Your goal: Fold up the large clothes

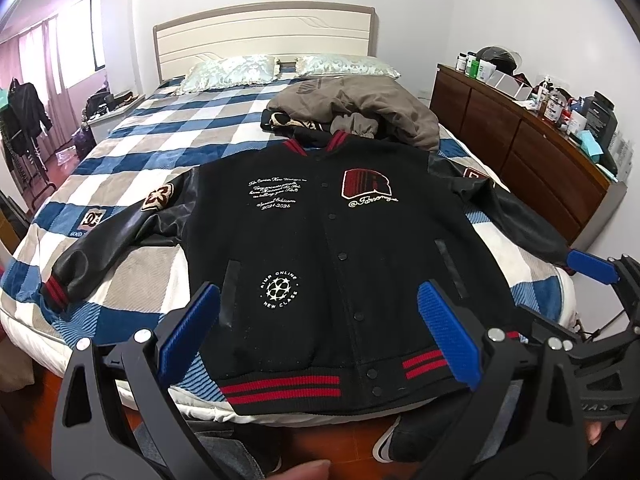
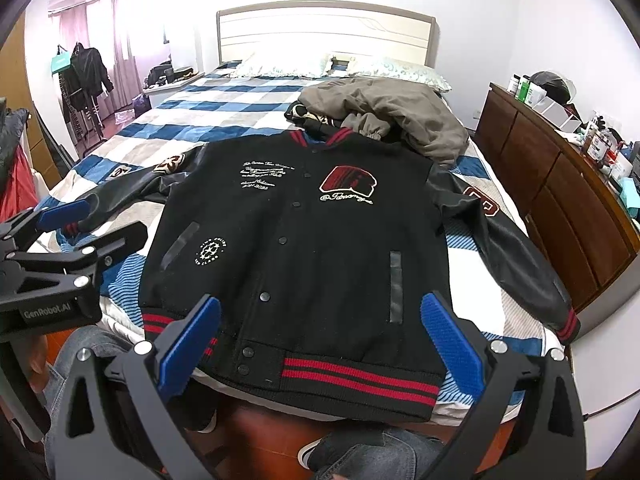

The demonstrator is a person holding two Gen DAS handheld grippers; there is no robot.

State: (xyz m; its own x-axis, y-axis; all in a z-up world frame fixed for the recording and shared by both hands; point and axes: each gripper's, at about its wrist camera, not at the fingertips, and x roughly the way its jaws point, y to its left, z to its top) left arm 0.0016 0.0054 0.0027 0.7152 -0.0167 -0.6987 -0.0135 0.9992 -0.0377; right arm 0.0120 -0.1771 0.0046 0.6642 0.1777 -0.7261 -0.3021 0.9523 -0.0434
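A black varsity jacket (image 1: 320,240) with red-striped cuffs and hem lies flat, front up and buttoned, on the bed, sleeves spread to both sides. It also shows in the right wrist view (image 2: 304,248). My left gripper (image 1: 320,312) is open and empty, held above the jacket's hem at the foot of the bed. My right gripper (image 2: 320,320) is open and empty, also above the hem, to the right of the left one. The right gripper's blue pad (image 1: 592,266) shows at the left view's right edge.
The bed (image 1: 168,128) has a blue, white and grey checked cover. A heap of grey and black clothes (image 1: 360,112) lies behind the jacket's collar. A brown dresser (image 1: 520,152) with bottles stands at the right. A clothes rack (image 2: 84,76) stands far left.
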